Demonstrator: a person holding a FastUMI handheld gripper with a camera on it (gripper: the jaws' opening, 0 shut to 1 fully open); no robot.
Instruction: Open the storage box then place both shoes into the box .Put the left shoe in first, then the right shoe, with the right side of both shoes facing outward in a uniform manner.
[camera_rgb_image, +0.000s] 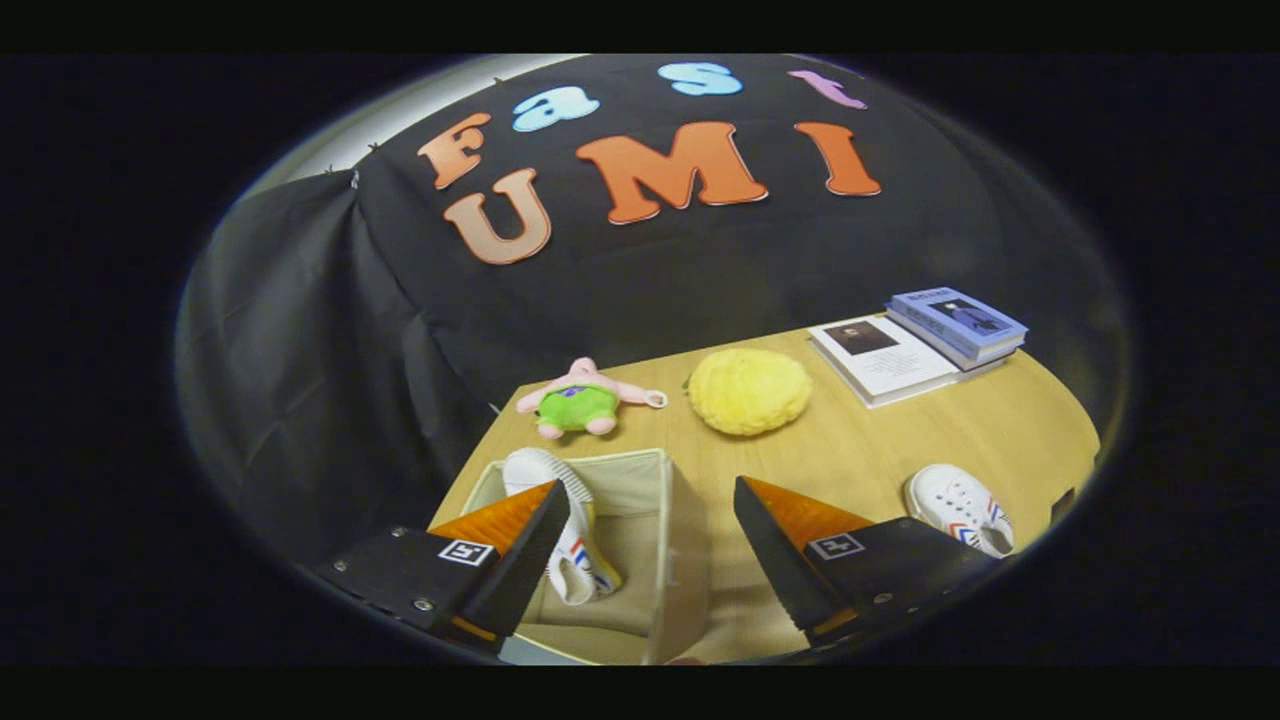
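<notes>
Hovering above the storage box (680, 500), the tool (650, 545) gapes wide — gripping nothing (one shoe (565, 530) inside).

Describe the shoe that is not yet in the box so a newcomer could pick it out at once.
Start at the wooden table and find the open beige storage box between the open gripper fingers. The shoe on the table lies to the right of the box, just beyond the right finger. It is white with red and blue stripes and lies flat on bare wood, whereas the shoe in the box stands against the box wall.
</notes>
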